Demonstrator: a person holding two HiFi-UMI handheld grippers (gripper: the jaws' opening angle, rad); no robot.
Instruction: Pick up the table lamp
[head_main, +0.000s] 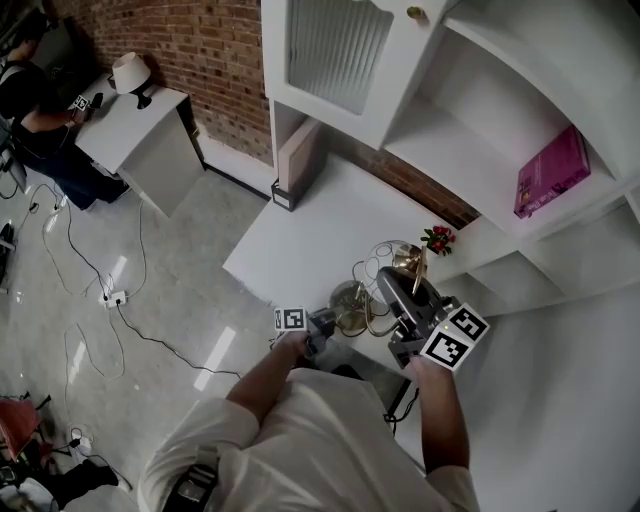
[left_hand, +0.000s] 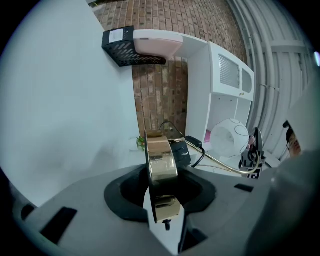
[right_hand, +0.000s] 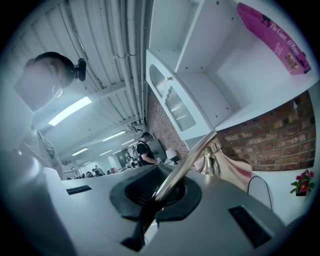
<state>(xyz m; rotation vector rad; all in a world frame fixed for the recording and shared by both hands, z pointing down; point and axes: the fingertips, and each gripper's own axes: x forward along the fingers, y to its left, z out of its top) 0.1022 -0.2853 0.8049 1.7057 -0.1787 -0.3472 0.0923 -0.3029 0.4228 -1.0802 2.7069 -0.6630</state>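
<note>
The table lamp has a round gold base (head_main: 349, 300), a thin curved gold stem (head_main: 418, 266) and a pale globe shade (left_hand: 231, 135). It is at the near corner of the white table (head_main: 300, 225); I cannot tell whether it touches the top. My left gripper (head_main: 318, 334) is shut on the rim of the gold base (left_hand: 161, 159), which stands edge-on between the jaws. My right gripper (head_main: 402, 302) is shut on the gold stem (right_hand: 186, 166), which runs up and away from the jaws toward the shade (right_hand: 229, 168). A black plug and cord (left_hand: 181, 151) hang behind the base.
A white shelf unit (head_main: 470, 110) rises behind the table, with a pink book (head_main: 551, 172) on one shelf. A small pot of red flowers (head_main: 437, 238) stands by the lamp. A black file box (head_main: 292, 165) is at the table's far end. Cables lie on the floor (head_main: 110, 300); another person sits at a far desk (head_main: 130, 120).
</note>
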